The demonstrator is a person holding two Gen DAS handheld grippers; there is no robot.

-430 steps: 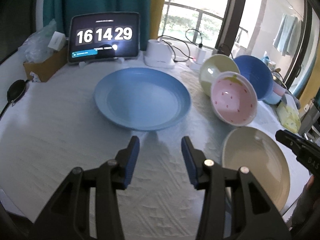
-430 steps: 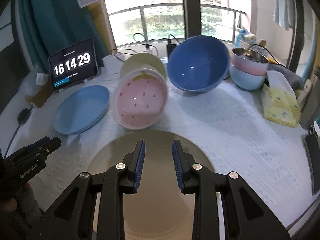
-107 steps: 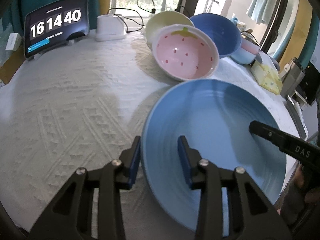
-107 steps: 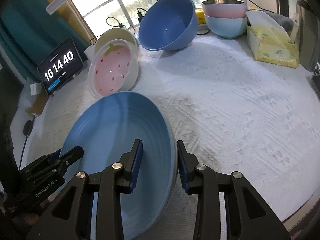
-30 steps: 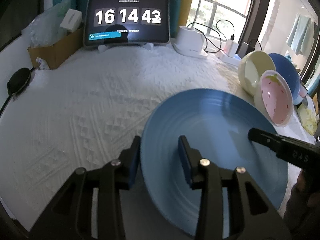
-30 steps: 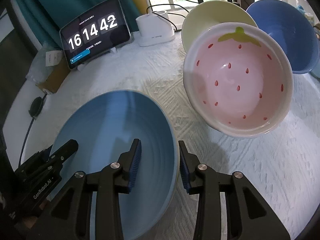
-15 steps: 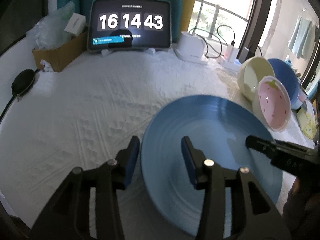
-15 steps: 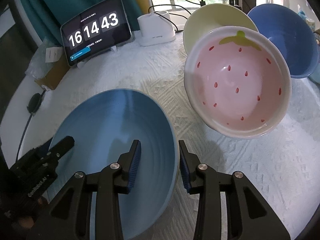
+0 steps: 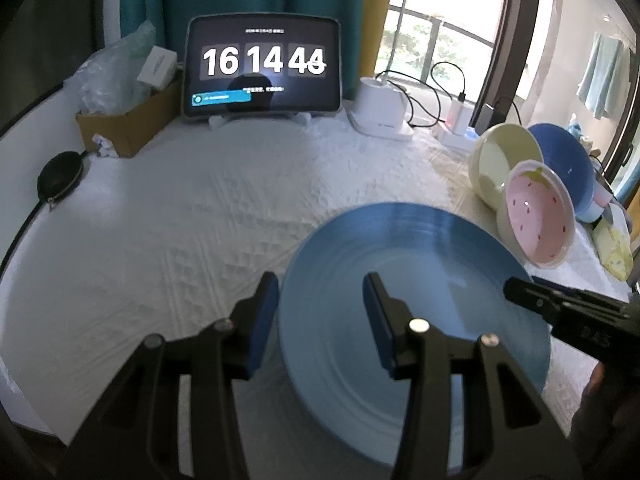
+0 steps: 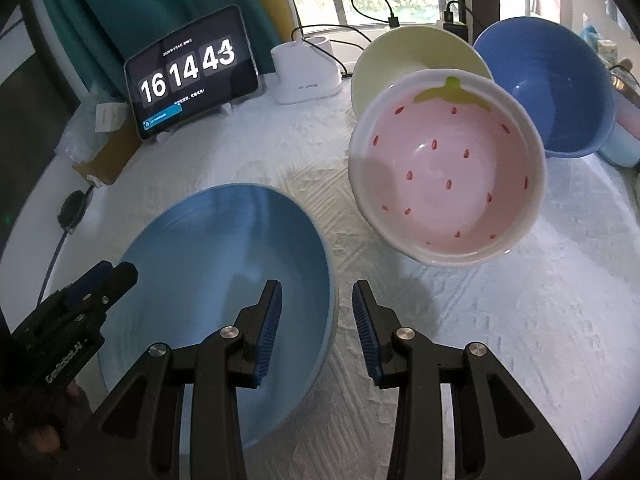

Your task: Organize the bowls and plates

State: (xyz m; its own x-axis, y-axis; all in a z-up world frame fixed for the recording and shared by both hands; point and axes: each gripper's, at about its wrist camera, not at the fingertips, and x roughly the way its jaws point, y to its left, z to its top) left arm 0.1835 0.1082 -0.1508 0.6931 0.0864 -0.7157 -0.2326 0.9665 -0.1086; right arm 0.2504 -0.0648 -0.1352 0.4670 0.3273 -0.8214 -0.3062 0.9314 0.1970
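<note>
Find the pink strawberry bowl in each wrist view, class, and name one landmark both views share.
Left wrist view: the pink strawberry bowl sits at the right edge, tilted, in front of the cream bowl.
Right wrist view: it fills the upper right centre, beyond the blue plate.
Shared landmark: the clock tablet at the back.
</note>
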